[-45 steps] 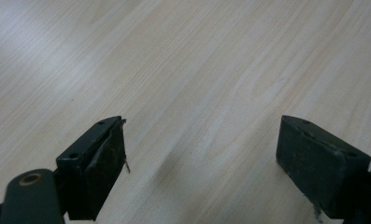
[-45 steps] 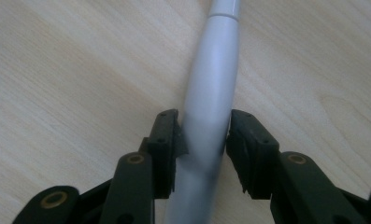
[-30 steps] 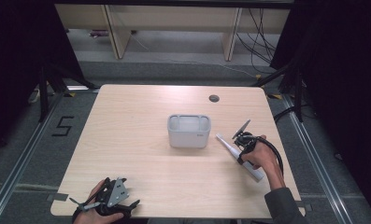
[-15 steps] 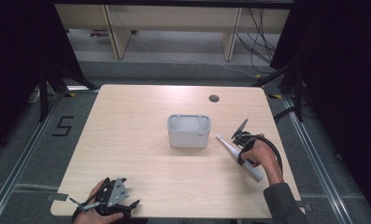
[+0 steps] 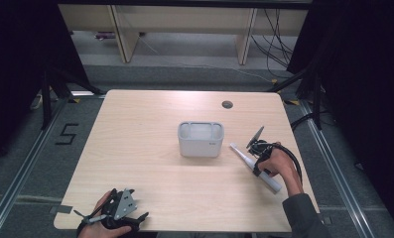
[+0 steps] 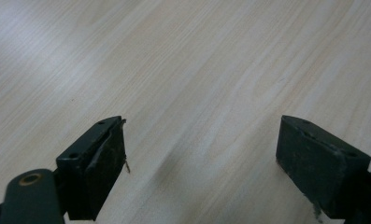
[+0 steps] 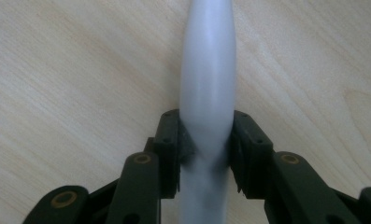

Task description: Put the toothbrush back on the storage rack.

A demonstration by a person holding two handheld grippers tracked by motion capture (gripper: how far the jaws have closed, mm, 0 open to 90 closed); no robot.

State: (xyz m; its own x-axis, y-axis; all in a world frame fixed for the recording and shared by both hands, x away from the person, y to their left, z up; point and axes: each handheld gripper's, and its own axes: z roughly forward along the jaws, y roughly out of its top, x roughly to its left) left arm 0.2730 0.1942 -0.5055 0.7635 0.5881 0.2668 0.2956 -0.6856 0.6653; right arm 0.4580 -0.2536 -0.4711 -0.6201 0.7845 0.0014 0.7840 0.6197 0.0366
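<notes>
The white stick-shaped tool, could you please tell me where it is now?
In the high view, the white stick-shaped tool lies at the table's right side, just right of the grey container, clamped in the right hand-held gripper.

Container [image 5: 200, 140] mid-table [image 5: 135, 129]; wand [image 5: 254, 166] right of it (just beside).

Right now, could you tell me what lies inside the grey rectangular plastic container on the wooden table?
The grey rectangular plastic container shows a pale interior with nothing standing above its rim. Its near wall hides the bottom, so whether something small lies there I cannot tell.
</notes>
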